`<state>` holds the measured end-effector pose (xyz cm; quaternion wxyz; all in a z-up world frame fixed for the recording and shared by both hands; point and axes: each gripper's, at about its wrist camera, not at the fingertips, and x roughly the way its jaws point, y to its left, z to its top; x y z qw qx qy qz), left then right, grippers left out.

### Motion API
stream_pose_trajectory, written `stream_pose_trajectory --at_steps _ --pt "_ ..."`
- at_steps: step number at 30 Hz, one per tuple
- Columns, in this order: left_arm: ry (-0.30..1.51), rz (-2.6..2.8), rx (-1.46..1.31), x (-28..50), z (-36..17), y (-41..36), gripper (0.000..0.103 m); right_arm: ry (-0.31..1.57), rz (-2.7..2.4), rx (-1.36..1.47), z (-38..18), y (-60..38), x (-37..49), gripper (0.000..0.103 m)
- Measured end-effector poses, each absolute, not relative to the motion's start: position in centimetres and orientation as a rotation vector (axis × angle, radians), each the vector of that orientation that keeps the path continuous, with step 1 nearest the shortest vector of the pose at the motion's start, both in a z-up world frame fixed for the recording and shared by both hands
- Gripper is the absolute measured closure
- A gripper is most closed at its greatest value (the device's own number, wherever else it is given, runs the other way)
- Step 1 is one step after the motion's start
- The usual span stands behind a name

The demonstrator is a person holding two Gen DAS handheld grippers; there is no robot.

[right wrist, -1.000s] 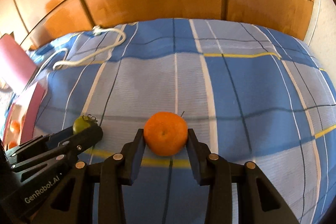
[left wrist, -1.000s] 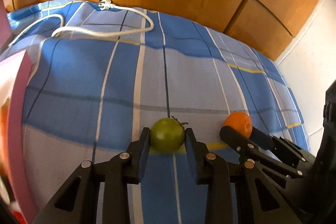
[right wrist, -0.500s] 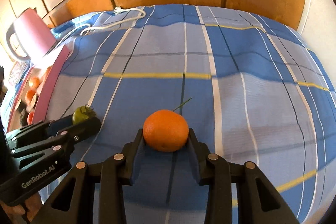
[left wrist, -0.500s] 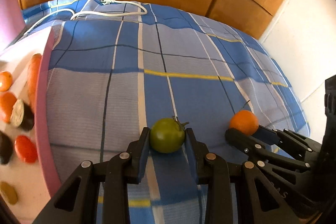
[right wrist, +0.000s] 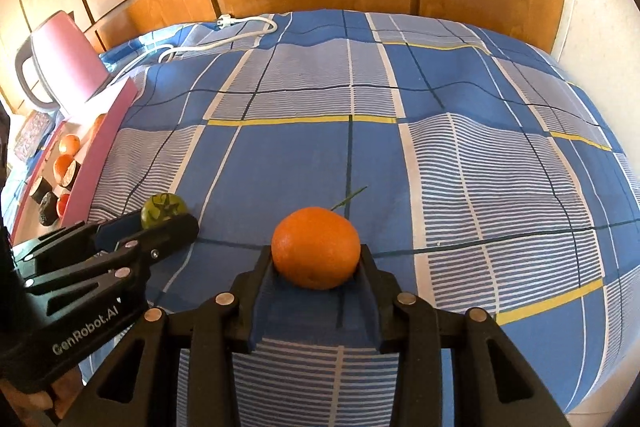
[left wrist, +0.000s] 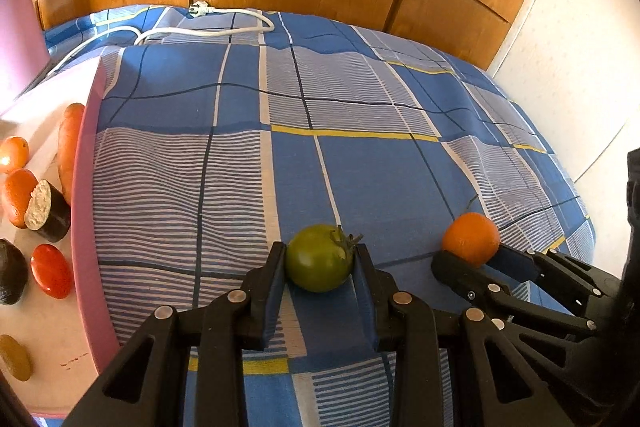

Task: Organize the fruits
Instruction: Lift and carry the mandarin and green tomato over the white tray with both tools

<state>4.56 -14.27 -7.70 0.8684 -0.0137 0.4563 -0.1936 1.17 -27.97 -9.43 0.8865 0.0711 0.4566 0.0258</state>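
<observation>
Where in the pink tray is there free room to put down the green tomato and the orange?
The pink tray is crowded at its far part: orange fruits, carrot, cut eggplant, red tomato. Bare floor shows nearer, between the red tomato and the yellowish piece.

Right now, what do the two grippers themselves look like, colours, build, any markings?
Both are matte black plastic. The left gripper and the right gripper each have two flat fingers on triangular cut-out linkage arms joined by round silver rivets. The finger pads look dark blue. Seen from the right wrist camera, the left gripper's body carries white "GenRobot.AI" lettering. No cables or sleeves are visible.
</observation>
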Motion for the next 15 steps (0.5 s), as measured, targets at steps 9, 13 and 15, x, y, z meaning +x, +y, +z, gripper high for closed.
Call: stream_pose_trajectory --at_steps 9,13,15 --pt "0.949 -0.399 -0.017 3.9 -7.3 -13.9 0.071 0.952 0.012 0.157 -9.3 -27.7 1.0 0.065" --pt "0.935 -0.39 -0.016 3.6 -7.0 -13.6 0.071 0.952 -0.002 0.158 -9.1 -27.7 0.8 0.065" --pt "0.925 -0.388 -0.018 3.5 -6.7 -13.4 0.071 0.949 -0.004 0.16 -8.9 -27.7 0.6 0.066"
